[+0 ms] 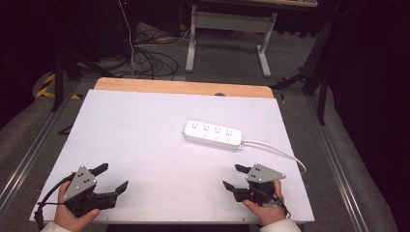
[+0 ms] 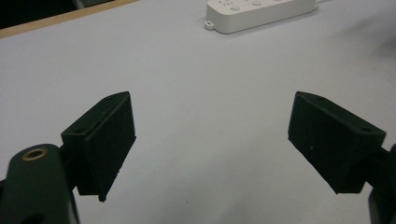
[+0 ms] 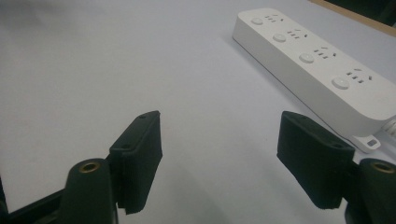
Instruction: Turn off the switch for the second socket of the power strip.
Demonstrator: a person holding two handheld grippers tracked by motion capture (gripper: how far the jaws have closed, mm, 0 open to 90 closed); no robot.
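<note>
From above, I see a white table (image 1: 145,145) with a wooden edge at the far side. A white power strip (image 1: 213,134) lies flat on it, a bit right of the middle, and its white cord (image 1: 278,149) runs off to the right. Near the front edge a person holds the left hand-held gripper (image 1: 110,177) low by the left corner and the right hand-held gripper (image 1: 236,176) by the right corner. Both sit apart from the strip, and the right one is nearer to it.

In the left gripper view, the two black jaws stand wide open with nothing but bare table between them. The power strip (image 2: 261,11) is far off at the top.

In the right gripper view, the jaws are wide open too and hold nothing. The power strip (image 3: 317,65) lies just ahead to the right, with four round buttons (image 3: 307,58) in a row on top.

I think the work is only starting, with nothing grabbed yet. Next, the right hand-held gripper likely needs to move forward to the strip, and come down straight so it does not push it away.
</note>
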